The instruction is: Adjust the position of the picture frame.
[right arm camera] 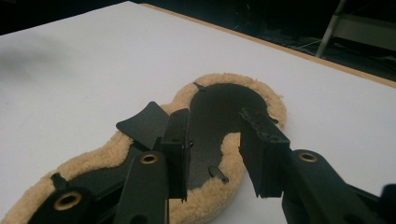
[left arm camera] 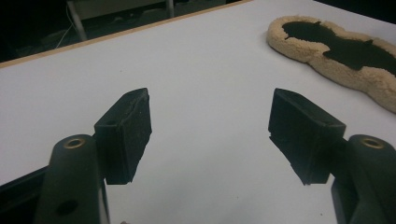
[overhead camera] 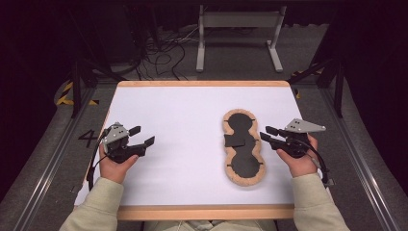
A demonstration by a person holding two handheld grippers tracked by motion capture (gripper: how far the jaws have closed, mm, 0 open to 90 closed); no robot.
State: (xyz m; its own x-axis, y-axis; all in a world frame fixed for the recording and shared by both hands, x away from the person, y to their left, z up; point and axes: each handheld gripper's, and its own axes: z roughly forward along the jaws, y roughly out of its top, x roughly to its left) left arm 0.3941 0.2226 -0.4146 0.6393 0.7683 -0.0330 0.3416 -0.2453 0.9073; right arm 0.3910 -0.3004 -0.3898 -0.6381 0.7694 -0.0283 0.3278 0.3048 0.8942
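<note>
A peanut-shaped tan fleece pad [overhead camera: 244,179] with a black inner face lies flat right of the table's middle. A loose black flap [overhead camera: 235,141] sticks out at its narrow waist. My right gripper [overhead camera: 267,134] is at the pad's right edge near the waist, open, with nothing between its fingers. In the right gripper view, this gripper [right arm camera: 215,126] hovers over the fleece rim and black face of the pad [right arm camera: 219,100], with the flap [right arm camera: 142,123] to its left. My left gripper [overhead camera: 143,135] is wide open over bare table at the left. In the left gripper view, this gripper [left arm camera: 210,126] points toward the pad [left arm camera: 343,70].
The white table top [overhead camera: 183,110] has a wooden border. Beyond its far edge stand a grey metal frame [overhead camera: 238,21] and loose cables [overhead camera: 163,55] on the floor. Rails run along both sides of the table.
</note>
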